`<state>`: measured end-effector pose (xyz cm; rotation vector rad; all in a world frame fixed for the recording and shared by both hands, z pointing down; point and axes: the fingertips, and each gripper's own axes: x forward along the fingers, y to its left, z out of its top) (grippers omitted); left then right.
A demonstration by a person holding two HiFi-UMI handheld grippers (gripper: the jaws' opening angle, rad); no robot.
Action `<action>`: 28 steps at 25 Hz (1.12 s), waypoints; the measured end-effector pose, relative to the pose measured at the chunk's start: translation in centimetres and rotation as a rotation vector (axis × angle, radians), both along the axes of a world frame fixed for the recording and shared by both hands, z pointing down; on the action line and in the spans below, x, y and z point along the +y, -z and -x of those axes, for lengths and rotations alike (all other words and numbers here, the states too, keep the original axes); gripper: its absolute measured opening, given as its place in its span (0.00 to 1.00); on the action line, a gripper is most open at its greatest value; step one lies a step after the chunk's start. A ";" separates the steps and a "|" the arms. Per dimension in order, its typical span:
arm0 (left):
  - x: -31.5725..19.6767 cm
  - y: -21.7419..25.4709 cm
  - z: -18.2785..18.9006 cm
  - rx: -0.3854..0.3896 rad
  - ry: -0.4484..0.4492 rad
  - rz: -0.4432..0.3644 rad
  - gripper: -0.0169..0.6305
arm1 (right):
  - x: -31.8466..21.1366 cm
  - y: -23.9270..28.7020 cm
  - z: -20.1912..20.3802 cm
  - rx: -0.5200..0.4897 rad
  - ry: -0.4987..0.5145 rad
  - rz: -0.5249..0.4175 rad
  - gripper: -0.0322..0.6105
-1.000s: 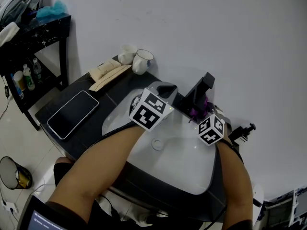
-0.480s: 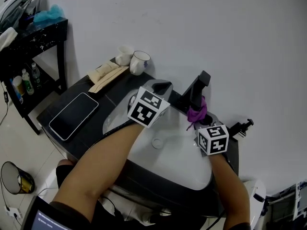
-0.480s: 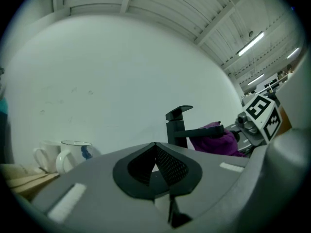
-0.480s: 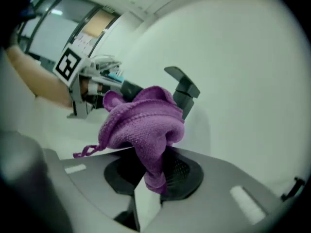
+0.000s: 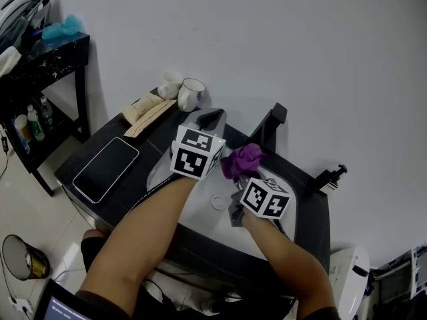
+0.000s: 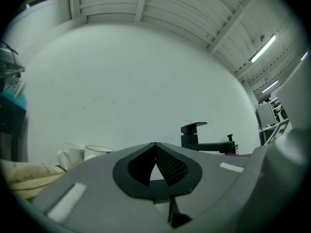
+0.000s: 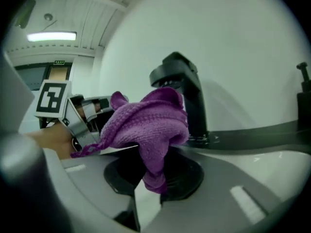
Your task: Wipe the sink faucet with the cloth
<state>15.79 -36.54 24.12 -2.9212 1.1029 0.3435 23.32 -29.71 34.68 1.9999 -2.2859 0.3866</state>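
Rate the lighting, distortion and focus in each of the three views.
Head view: dim, flat light; the black faucet merges at its base with the dark counter. Left gripper view: strong fisheye, black round border, ceiling ribs bowed, lamp strips bright. Right gripper view: same fisheye; the purple cloth looms large near the lens, knit still legible; a ceiling lamp glares upper left.

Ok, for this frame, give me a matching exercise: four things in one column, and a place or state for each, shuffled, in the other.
Things:
1. cloth
2. faucet
3. phone
4. left gripper

Places or states:
A. lies flat on the dark counter, left of the sink
B. shut, with nothing in it
C. purple, clamped in the right gripper
D. black, stands upright behind the sink

Pairs: 1-C, 2-D, 3-A, 4-B
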 end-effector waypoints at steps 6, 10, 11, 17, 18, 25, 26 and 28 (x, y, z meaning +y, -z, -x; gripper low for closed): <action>-1.0 0.9 2.8 0.055 0.095 0.000 0.05 | -4.2 3.5 2.8 0.037 0.012 -0.069 0.17; -1.4 1.1 4.1 0.106 0.138 0.018 0.05 | -6.6 7.5 0.2 -0.164 -0.180 -0.197 0.17; -1.4 1.1 4.2 0.113 0.138 0.024 0.05 | -7.0 7.7 -0.2 -0.230 -0.222 -0.210 0.17; -1.1 1.6 4.2 0.127 0.131 0.017 0.05 | -7.6 7.2 -0.5 -0.220 -0.270 -0.233 0.17; -1.0 1.6 4.2 0.126 0.130 0.013 0.05 | -7.6 6.5 -0.5 -0.214 -0.264 -0.213 0.17; -0.8 1.5 3.6 0.101 0.120 -0.009 0.05 | -6.9 2.6 -0.7 -0.298 -0.214 -0.119 0.17; -0.8 1.5 3.5 0.096 0.119 -0.011 0.05 | -6.6 2.5 -0.4 -0.313 -0.196 -0.119 0.17; -0.7 1.5 3.4 0.090 0.119 -0.016 0.05 | -6.1 2.5 0.4 -0.328 -0.159 -0.120 0.17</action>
